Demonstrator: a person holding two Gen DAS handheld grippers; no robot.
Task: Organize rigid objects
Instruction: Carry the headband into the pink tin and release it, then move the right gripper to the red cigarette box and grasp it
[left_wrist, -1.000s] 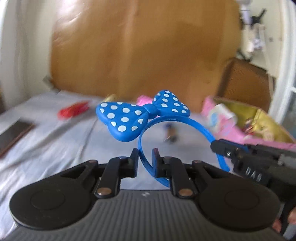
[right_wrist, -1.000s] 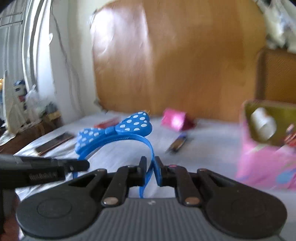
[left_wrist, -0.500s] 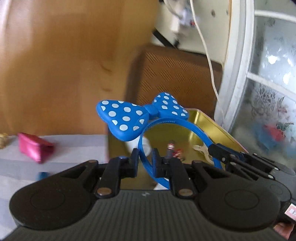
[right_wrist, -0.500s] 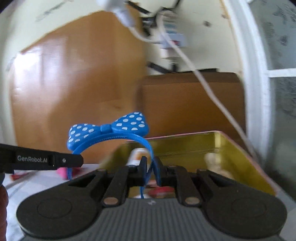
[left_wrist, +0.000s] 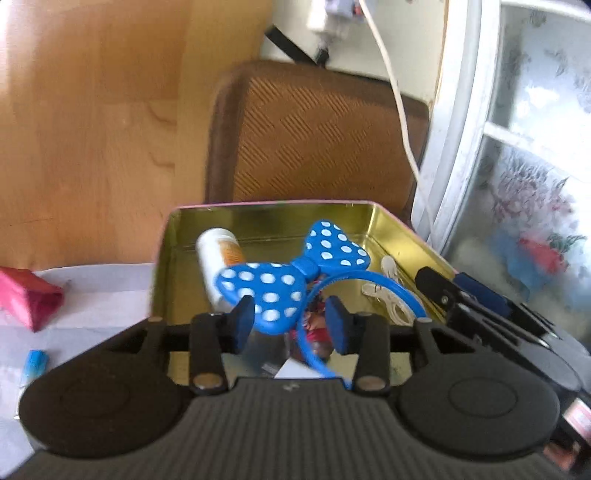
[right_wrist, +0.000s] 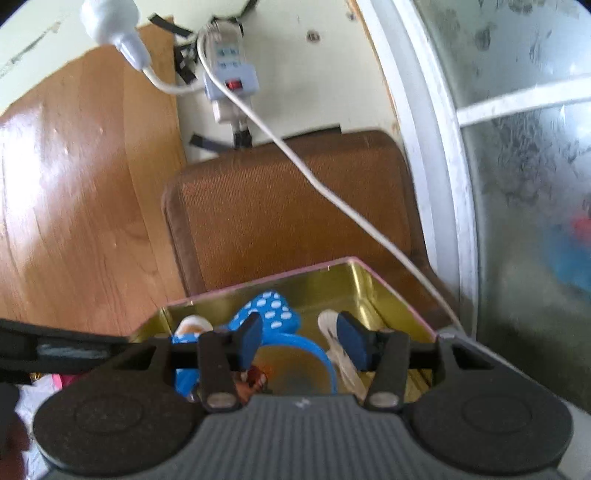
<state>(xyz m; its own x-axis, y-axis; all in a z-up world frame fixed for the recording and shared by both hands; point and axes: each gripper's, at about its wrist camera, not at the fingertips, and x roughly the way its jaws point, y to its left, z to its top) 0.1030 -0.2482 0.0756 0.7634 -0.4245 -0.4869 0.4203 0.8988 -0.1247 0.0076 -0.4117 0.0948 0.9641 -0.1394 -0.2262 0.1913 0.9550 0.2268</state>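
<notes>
Grippers, your left (left_wrist: 290, 325) and right (right_wrist: 301, 341), hang spread-jawed above the gold-lined rectangular tin (left_wrist: 369, 218); inside lie the blue polka-dot bow headband (left_wrist: 291, 275) and a white cylindrical bottle (left_wrist: 216, 254).

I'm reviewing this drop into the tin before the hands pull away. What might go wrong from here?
Both grippers, left gripper and right gripper, are open around the blue headband in the gold tin. Pulling back may snag its band on a finger. It rests atop the white tube, so it could tip or spring out.
</notes>
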